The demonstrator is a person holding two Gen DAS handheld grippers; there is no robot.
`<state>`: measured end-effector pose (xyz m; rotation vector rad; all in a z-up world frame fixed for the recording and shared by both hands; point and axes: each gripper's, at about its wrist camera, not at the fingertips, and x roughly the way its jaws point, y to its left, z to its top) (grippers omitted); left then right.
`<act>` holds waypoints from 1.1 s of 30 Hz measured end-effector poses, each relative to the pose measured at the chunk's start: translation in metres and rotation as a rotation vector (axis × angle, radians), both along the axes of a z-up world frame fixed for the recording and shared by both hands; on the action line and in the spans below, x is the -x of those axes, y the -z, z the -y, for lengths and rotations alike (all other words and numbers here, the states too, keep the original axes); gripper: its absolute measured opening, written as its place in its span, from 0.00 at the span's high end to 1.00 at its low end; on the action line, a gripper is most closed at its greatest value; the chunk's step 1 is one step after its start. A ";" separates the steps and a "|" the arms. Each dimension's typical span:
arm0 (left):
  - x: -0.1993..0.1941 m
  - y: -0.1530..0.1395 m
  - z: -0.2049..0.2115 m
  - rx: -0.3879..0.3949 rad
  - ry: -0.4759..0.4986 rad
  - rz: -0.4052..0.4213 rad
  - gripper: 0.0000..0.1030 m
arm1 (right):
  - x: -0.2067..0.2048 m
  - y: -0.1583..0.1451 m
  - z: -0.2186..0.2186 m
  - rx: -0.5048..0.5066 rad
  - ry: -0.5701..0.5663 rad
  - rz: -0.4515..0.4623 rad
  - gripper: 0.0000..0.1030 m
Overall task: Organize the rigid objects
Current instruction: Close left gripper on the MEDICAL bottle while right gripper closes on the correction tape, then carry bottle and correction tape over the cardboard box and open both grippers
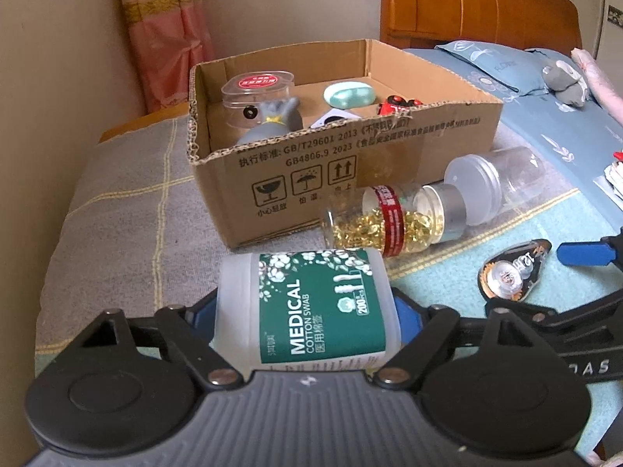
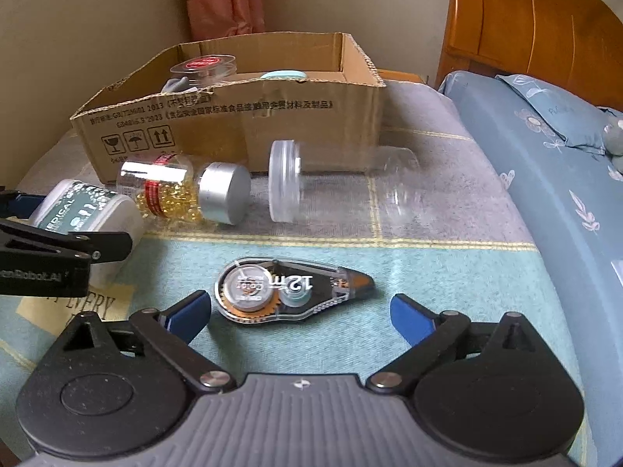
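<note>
With the left tool (image 1: pixel 307 311) clamped on the cotton swab jar (image 1: pixel 311 307), which lies on its side on the bed (image 1: pixel 117 210) just in front of the cardboard box (image 1: pixel 350 163), we judge the step as pick-up for boxing. Our right tool (image 2: pixel 300 307) stands wide, straddling the correction tape (image 2: pixel 288 288) without touching it. The capsule bottle (image 2: pixel 175 190) and clear jar (image 2: pixel 335 183) lie against the box's near wall. Next we lift the swab jar over that wall.
</note>
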<state>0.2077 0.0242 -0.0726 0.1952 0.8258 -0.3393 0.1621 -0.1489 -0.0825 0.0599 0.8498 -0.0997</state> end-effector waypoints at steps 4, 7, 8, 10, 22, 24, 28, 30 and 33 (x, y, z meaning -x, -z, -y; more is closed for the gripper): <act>0.000 -0.001 -0.001 0.008 -0.005 -0.011 0.18 | -0.007 0.002 -0.008 0.031 -0.025 0.006 0.03; 0.001 -0.001 -0.002 0.002 -0.009 -0.010 0.17 | -0.009 0.003 -0.008 0.040 -0.027 0.020 0.02; 0.001 -0.001 -0.003 0.004 -0.009 -0.012 0.17 | -0.010 0.003 -0.008 0.040 -0.027 0.021 0.02; 0.000 0.000 -0.003 0.008 -0.009 -0.020 0.19 | -0.009 0.003 -0.008 0.041 -0.033 0.020 0.06; 0.001 -0.011 0.000 -0.007 0.064 -0.052 0.20 | -0.006 -0.008 0.003 0.007 -0.144 0.006 0.10; 0.004 -0.016 0.001 -0.017 0.085 -0.053 0.20 | -0.004 -0.014 0.005 0.005 -0.172 0.010 0.10; 0.009 -0.030 0.002 -0.037 0.127 -0.044 0.20 | 0.002 -0.027 0.006 0.068 -0.236 0.035 0.10; 0.009 -0.040 0.002 -0.038 0.146 -0.041 0.20 | 0.004 -0.035 0.007 0.106 -0.267 0.042 0.10; 0.009 -0.055 0.004 -0.040 0.176 -0.027 0.20 | 0.006 -0.046 0.011 0.117 -0.304 0.055 0.10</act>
